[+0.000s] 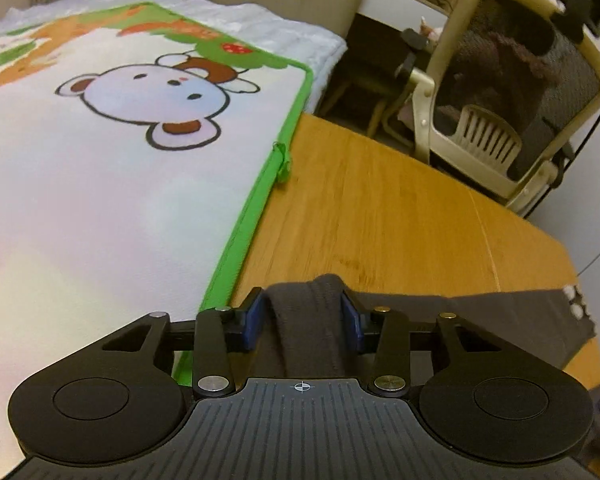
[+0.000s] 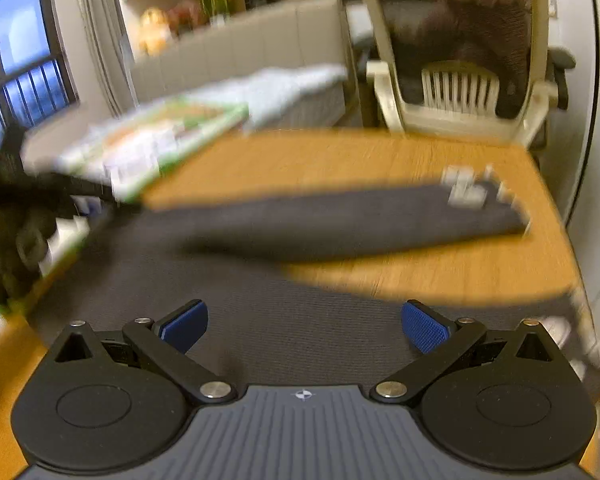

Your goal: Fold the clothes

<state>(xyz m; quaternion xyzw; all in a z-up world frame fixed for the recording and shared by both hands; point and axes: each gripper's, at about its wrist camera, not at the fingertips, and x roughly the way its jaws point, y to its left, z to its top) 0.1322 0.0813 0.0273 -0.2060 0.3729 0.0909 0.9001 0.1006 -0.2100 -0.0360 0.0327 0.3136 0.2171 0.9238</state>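
Surface: wooden table, chair behind it.
Mat: cartoon mat covers the table's left part.
Garment: dark garment lies on the table, right of the mat.
Left gripper: pads clamped on a garment fold.
Right gripper: jaws wide, above the garment, holding nothing.

Setting: a lived-in home room, bedroom or living area

- Wooden table, centre right of the left wrist view
- Child's cartoon-bear mat with green binding, left half, lying over a pale quilted cover at upper centre
- Beige mesh office chair, upper right, with a brown fluffy throw on it
- Upholstered beige headboard or sofa back, upper centre of the right wrist view
- Shelf with plants and ornaments, blurred, above it
- Barred window with curtain, upper left
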